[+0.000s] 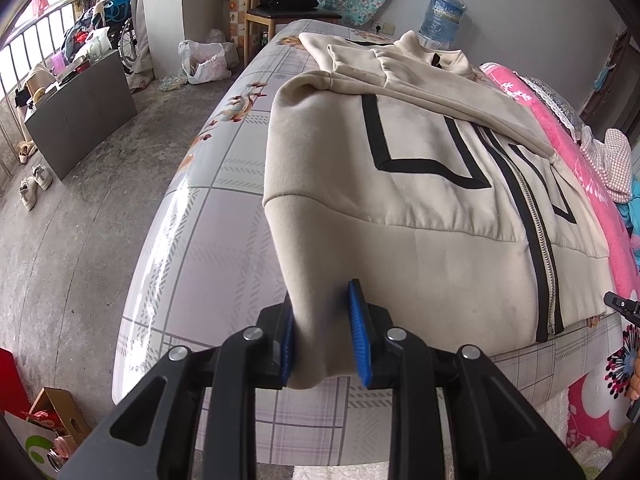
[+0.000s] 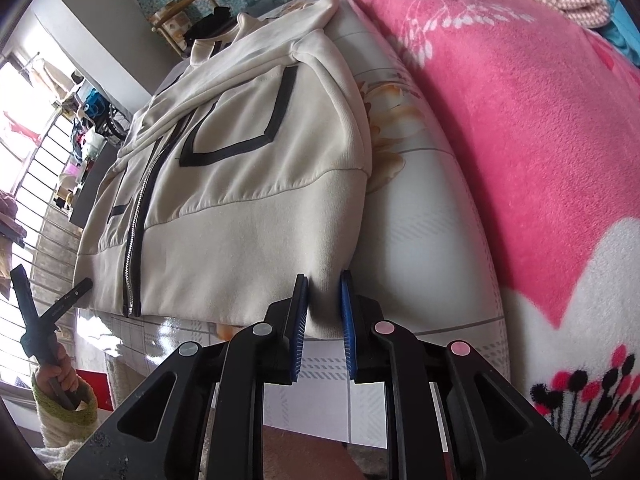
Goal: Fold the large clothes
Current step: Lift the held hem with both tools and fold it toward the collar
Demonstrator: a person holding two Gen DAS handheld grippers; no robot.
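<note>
A cream zip-up jacket (image 1: 420, 184) with black trim lies front-up on a glossy checked table (image 1: 224, 208), its sleeves folded across the chest. My left gripper (image 1: 320, 304) is shut on the jacket's bottom-left hem corner, the cloth bunched between the blue pads (image 1: 358, 336). In the right wrist view the jacket (image 2: 224, 184) spreads to the left, and my right gripper (image 2: 325, 292) is shut on the bottom-right hem corner, the fabric pinched between its blue pads (image 2: 348, 332). The other gripper (image 2: 44, 320) and the hand holding it show at the far left.
A pink flowered blanket (image 2: 520, 120) lies right of the jacket, with more clothes (image 1: 612, 160) on it. A wooden chair (image 1: 280, 4) and a water jug (image 1: 442, 16) stand behind the table. A grey cabinet (image 1: 80, 120), shoes (image 1: 34, 186) and bags sit on the concrete floor at the left.
</note>
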